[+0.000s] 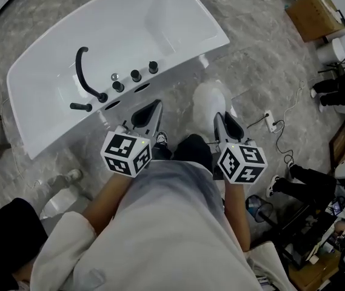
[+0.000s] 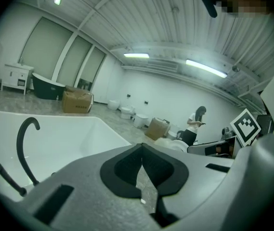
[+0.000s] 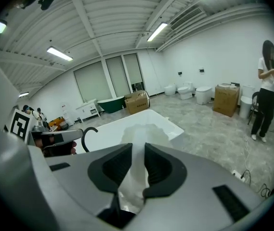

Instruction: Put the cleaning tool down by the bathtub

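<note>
My right claw (image 3: 137, 147) is clamped on the white cleaning cloth (image 1: 211, 96), in the air near the bathtub (image 1: 45, 96). My left claw (image 2: 141, 147) is closed and empty. If I open too early, the soft cloth can drop far from the tub, or it can cling to one pad.

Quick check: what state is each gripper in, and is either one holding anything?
Left gripper: shut, nothing between its jaws.
Right gripper: shut on the white cloth.

top (image 1: 166, 217): pale grey | left hand-held gripper (image 1: 154, 108): grey, black pads (image 2: 120, 172) (black-and-white marker cube (image 1: 127, 153)) | right hand-held gripper (image 1: 224, 119): same
</note>
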The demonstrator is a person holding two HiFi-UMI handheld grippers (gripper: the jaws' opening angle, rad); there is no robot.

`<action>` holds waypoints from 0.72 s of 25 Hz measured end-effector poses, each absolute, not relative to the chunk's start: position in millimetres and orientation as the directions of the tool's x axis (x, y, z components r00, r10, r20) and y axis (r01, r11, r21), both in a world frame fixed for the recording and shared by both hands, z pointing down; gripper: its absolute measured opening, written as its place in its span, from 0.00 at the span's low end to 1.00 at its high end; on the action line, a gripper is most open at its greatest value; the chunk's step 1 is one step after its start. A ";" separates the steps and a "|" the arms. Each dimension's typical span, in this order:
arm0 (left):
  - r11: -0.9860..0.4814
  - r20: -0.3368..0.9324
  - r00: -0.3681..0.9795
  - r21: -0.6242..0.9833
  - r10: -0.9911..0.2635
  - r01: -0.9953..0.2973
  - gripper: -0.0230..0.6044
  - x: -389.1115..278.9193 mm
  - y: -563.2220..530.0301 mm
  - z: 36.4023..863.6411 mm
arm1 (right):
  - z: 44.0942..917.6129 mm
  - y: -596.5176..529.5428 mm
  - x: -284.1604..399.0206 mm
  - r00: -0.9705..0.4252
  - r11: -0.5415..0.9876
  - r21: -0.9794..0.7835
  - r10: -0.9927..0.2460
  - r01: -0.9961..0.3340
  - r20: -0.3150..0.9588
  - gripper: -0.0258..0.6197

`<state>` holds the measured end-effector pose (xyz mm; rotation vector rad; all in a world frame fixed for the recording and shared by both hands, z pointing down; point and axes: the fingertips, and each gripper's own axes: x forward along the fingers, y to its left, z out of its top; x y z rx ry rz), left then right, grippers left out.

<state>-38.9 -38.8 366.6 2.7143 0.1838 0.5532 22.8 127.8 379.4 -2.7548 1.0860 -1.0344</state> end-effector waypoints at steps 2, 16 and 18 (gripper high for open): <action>-0.925 0.353 0.917 0.379 0.186 0.041 0.04 -36.5 -44.1 368.8 | 378.8 120.5 29.3 0.534 -0.749 -0.230 -0.619 -0.621 0.577 0.16; -0.931 0.365 0.927 0.361 0.087 -0.055 0.04 0.2 -61.9 367.8 | 386.7 88.0 97.1 0.451 -0.667 -0.265 -0.693 -0.696 0.562 0.15; -0.932 0.373 0.925 0.356 0.070 -0.073 0.04 8.6 -62.6 369.3 | 388.4 85.1 109.0 0.434 -0.653 -0.271 -0.704 -0.707 0.563 0.15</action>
